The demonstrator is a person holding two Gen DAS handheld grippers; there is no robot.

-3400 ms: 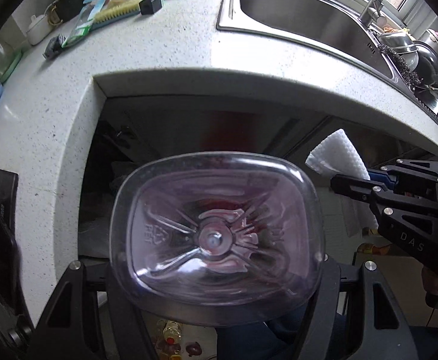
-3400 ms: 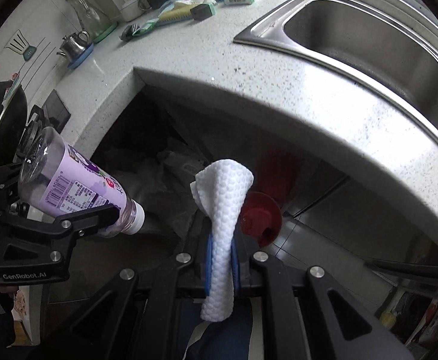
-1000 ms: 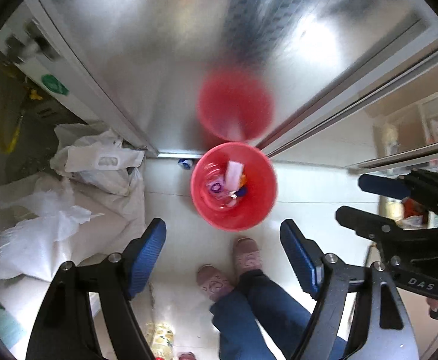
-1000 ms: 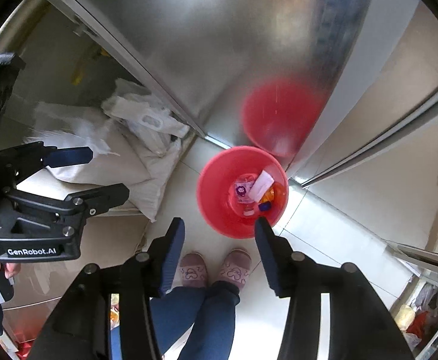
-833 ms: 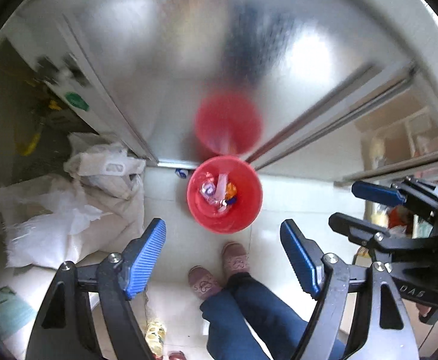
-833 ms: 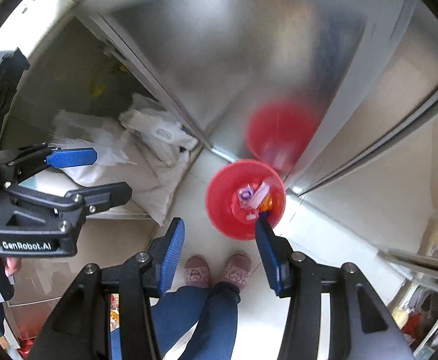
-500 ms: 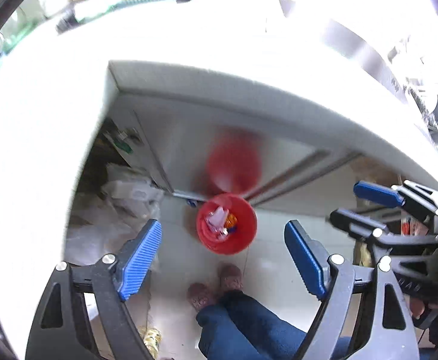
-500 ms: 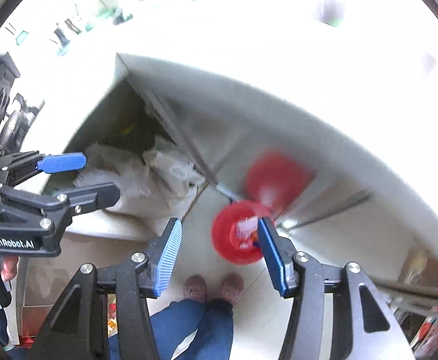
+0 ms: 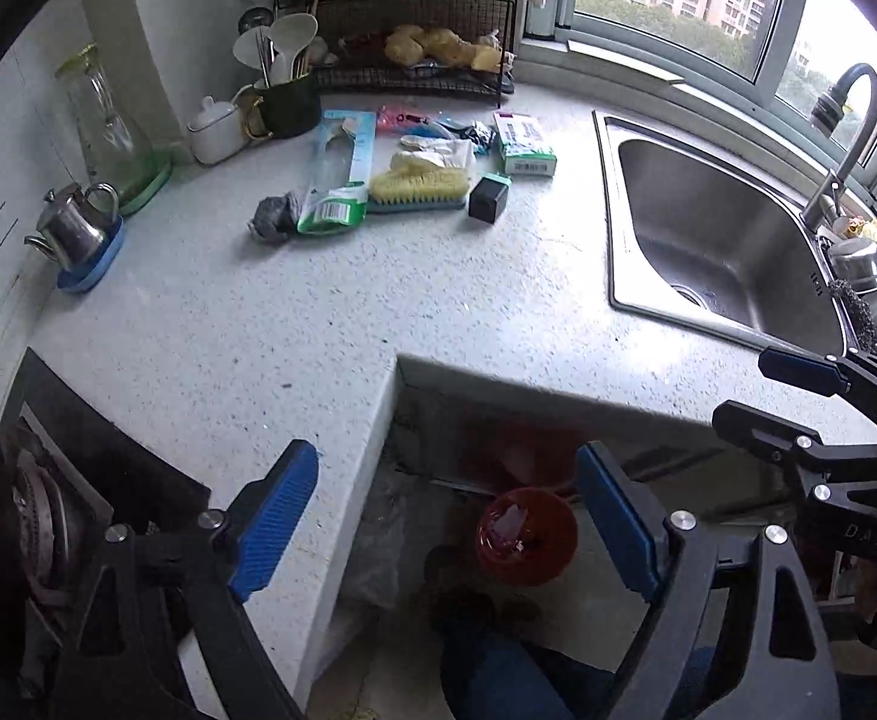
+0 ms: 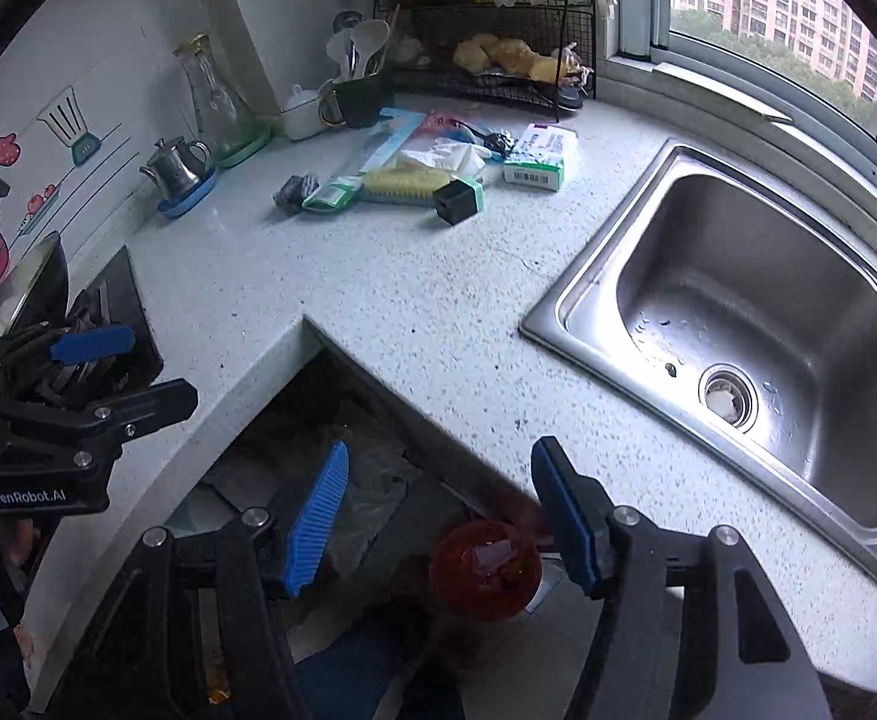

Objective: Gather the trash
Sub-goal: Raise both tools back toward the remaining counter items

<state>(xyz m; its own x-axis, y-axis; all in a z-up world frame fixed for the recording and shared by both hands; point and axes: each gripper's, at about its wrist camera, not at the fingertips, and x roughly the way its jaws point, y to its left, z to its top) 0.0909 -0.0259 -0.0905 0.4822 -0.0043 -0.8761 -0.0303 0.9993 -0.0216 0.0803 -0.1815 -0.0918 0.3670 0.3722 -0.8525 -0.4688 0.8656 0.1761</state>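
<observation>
in the left wrist view the left tool was empty, its jaws wide and opening further, above the near edge of the speckled desk. the red bin, holding trash, stood on the floor below, between the blue pads. the right tool showed at the right. a yellow brush and a black box lay far on the desk, left of the sink.

in the right wrist view the right tool was also empty, jaws partly apart and opening. the bin sat low between its pads.
</observation>
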